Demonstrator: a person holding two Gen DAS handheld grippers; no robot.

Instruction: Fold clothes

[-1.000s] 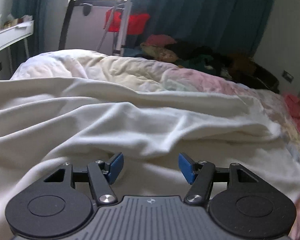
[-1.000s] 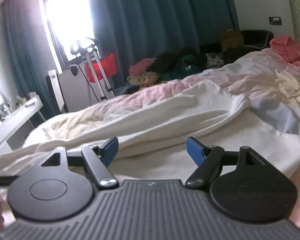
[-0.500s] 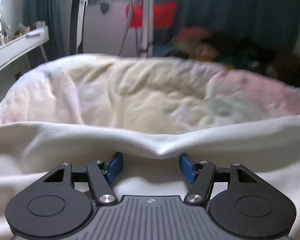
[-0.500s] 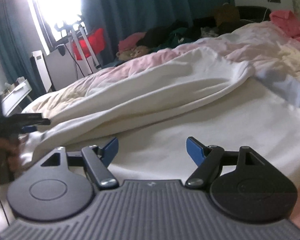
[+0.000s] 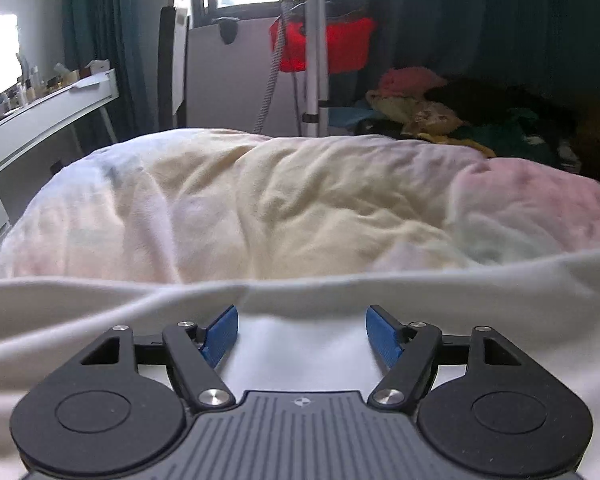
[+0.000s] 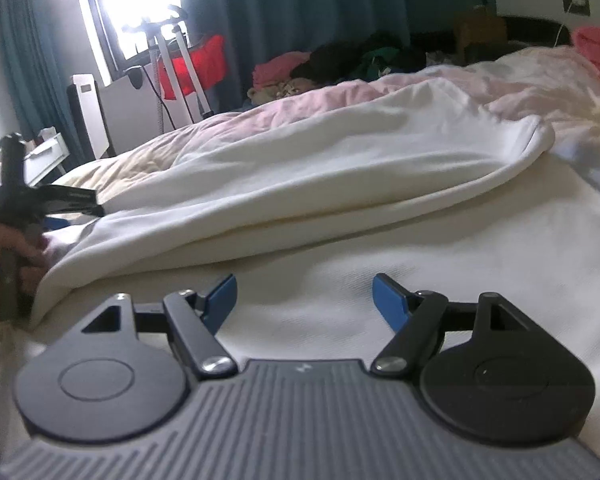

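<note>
Left tongs low over white garment, blue pads just widened apart, gripping nothing. Garment spread on bed, one side folded over. Right tongs apart above cloth, empty.

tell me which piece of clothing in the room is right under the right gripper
The white garment spread on the bed, folded over itself; the right gripper hovers open above it. The pink garment and the pile of clothes lie far behind.
</note>
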